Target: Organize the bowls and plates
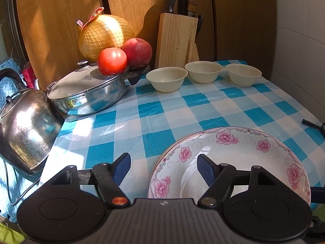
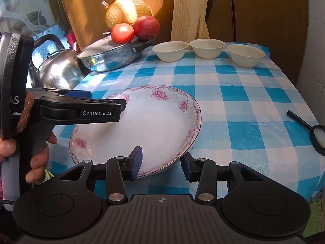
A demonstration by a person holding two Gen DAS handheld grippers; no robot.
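A white plate with pink flowers [image 1: 233, 158] [image 2: 146, 126] lies on the blue checked tablecloth [image 1: 162, 118], seemingly on top of another plate. Three cream bowls [image 1: 166, 78] [image 1: 203, 71] [image 1: 243, 76] stand in a row at the back, also in the right wrist view [image 2: 170, 50] [image 2: 207, 47] [image 2: 245, 55]. My left gripper [image 1: 163, 167] is open, its jaws astride the plate's left rim; it also shows from the side in the right wrist view [image 2: 105, 98]. My right gripper [image 2: 162, 165] is open, its jaws astride the plate's near rim.
A lidded steel pan [image 1: 89, 93] carries a tomato [image 1: 112, 61] and an apple [image 1: 137, 51], with a netted pomelo [image 1: 105, 34] behind. A steel kettle [image 1: 26, 128] stands left. A knife block [image 1: 176, 40] stands behind the bowls. A magnifying glass [image 2: 316, 134] lies right.
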